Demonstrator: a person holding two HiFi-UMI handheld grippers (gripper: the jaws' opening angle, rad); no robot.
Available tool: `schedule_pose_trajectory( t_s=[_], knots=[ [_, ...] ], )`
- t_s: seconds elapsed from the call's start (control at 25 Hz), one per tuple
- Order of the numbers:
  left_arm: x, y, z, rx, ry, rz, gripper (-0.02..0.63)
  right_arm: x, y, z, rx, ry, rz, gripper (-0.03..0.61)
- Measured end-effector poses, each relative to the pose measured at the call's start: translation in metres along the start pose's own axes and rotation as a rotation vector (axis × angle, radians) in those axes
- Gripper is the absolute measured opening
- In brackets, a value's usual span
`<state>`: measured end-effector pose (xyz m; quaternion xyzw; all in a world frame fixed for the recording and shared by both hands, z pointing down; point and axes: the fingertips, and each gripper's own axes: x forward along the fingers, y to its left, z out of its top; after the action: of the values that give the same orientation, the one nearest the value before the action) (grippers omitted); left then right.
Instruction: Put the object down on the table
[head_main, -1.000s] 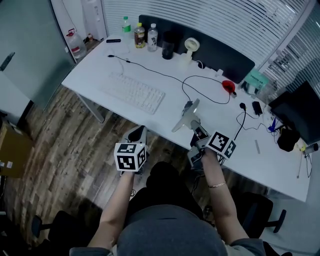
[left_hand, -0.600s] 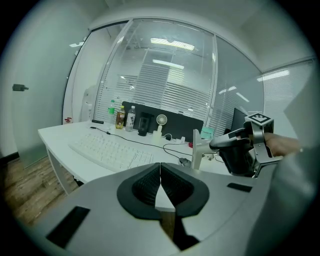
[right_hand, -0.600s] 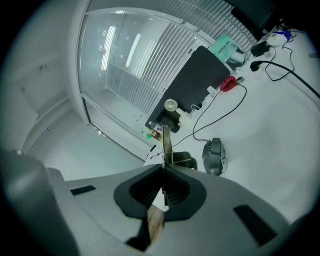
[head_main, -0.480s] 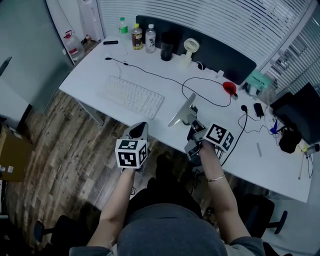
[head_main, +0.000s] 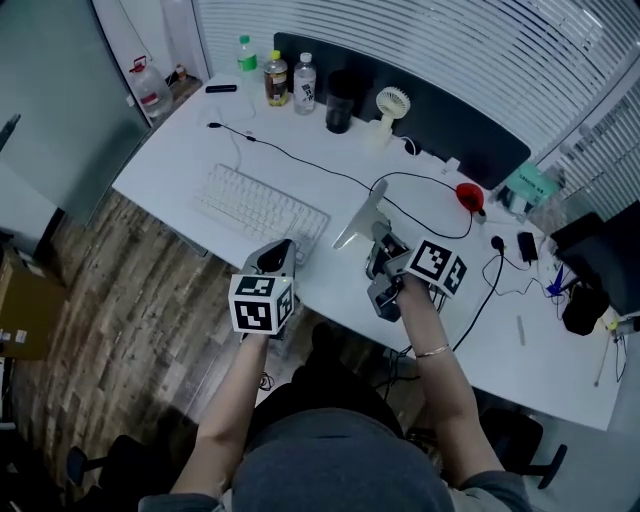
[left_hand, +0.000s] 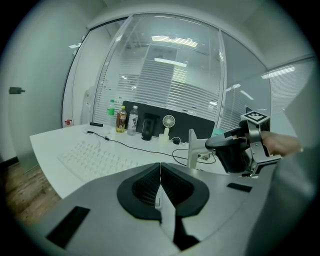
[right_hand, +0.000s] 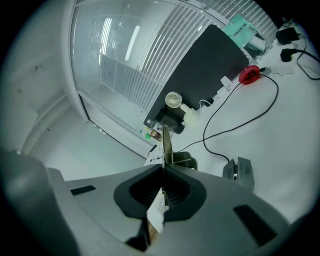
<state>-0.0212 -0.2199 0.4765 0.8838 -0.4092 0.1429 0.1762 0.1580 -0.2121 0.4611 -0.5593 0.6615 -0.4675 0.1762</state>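
A silver metal stand (head_main: 358, 216) is held over the white table (head_main: 190, 150), near its front edge. My right gripper (head_main: 378, 246) is shut on the stand's lower end. In the right gripper view the stand's thin plate (right_hand: 165, 141) rises straight out of the closed jaws of the right gripper (right_hand: 163, 169). The left gripper view shows the stand (left_hand: 192, 148) upright beside the right gripper (left_hand: 239, 150); whether its foot touches the table is hidden. My left gripper (head_main: 276, 257) hangs at the table's front edge, and in its own view the left gripper (left_hand: 160, 169) is shut on nothing.
A white keyboard (head_main: 262, 205) lies left of the stand. A black cable (head_main: 330, 162) runs across the table to a red object (head_main: 470, 195). Bottles (head_main: 275, 75), a dark cup (head_main: 340, 100) and a small fan (head_main: 392, 105) line the back edge before a dark screen (head_main: 440, 115).
My right gripper has carried the stand forward, from the table's front edge to further over the tabletop. The left gripper has moved a little forward to the table's edge.
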Motion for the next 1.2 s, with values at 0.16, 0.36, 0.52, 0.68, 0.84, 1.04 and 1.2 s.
schedule_pose_trajectory(
  t_s=[0.16,0.36,0.52,0.68,0.84,1.04,1.2],
  knots=[
    [0.022,0.011,0.013,-0.007,-0.002,0.018,0.023,0.025,-0.004,0.020,0.020,0.011,0.018,0.005],
    [0.046,0.023,0.025,-0.021,-0.001,0.045,0.023,0.058,-0.010,0.036,0.023,0.052,0.018,0.005],
    [0.059,0.034,0.030,-0.045,0.002,0.069,0.023,0.084,-0.014,0.042,0.036,0.083,0.023,0.005],
    [0.068,0.045,0.032,-0.061,0.008,0.093,0.023,0.108,-0.016,0.041,0.054,0.111,0.031,0.005],
    [0.074,0.057,0.035,-0.066,0.012,0.118,0.023,0.129,-0.017,0.043,0.070,0.127,0.041,0.005],
    [0.082,0.067,0.035,-0.075,0.021,0.144,0.023,0.150,-0.022,0.048,0.094,0.144,0.044,0.005],
    [0.088,0.078,0.034,-0.101,0.028,0.165,0.023,0.167,-0.023,0.048,0.113,0.159,0.052,0.005]
  ],
)
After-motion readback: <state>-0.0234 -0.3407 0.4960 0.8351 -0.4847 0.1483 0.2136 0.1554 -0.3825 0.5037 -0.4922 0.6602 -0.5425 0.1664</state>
